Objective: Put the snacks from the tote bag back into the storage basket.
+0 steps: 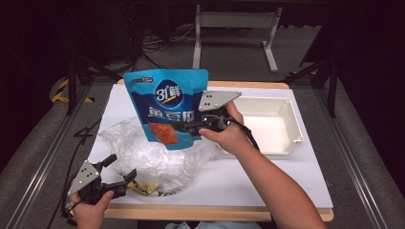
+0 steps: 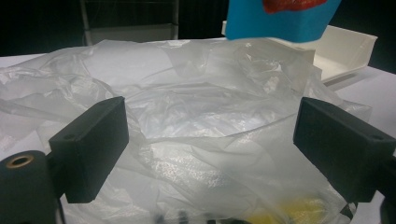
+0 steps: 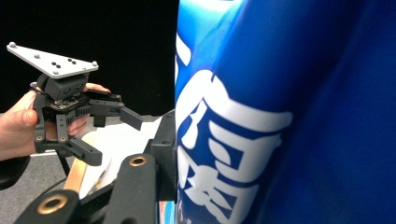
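A blue snack pouch (image 1: 165, 102) with white lettering and a red picture hangs upright above the table, and my right gripper (image 1: 184, 128) is shut on its lower right side. The right gripper view looks along the pouch (image 3: 280, 116), with one black jaw pressed against its left face. Below the pouch lies a crumpled clear plastic bag (image 1: 153, 157) holding a yellow packet (image 1: 143, 187). My left gripper (image 1: 122, 168) stands open at the bag's front left edge. In its own view the left gripper (image 2: 210, 140) has the bag's film (image 2: 196, 93) between its spread jaws, untouched.
An empty white tray (image 1: 267, 124) sits at the table's right, beside the bag. The white tabletop (image 1: 267, 176) lies bare in front of the tray. The left gripper (image 3: 114, 137) and its hand appear at the left of the right gripper view.
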{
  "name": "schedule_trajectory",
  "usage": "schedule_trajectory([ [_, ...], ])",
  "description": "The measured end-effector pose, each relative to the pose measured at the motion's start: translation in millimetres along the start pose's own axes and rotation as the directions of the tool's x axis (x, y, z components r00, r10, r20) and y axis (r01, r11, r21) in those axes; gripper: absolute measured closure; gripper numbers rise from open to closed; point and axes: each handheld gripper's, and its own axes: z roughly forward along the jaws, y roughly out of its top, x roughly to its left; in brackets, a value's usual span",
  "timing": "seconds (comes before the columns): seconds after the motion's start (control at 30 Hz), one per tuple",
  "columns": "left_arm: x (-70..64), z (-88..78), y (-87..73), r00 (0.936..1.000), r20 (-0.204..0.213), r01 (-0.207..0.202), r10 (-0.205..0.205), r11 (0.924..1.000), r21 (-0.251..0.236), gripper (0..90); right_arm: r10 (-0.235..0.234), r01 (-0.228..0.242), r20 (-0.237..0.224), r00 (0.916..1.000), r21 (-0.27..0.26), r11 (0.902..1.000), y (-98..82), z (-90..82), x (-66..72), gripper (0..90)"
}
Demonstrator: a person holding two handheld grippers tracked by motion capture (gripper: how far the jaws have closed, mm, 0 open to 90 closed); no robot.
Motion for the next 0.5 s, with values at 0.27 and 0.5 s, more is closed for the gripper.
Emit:
schedule_trajectory([
  [0.27,-0.7,1.3,0.0,1.0,0.0,-0.001,0.001,1.0,0.006,11.1,-0.008,0.008,0.042,0.9991,0.006,1.0,-1.8,-31.1,-11.0,58.0],
  [0.5,-0.7,1.1,-0.1,1.0,-0.003,-0.001,0.001,1.0,0.007,11.1,-0.008,0.007,0.084,0.9964,0.009,0.9999,-4.7,-57.8,-20.8,58.0],
])
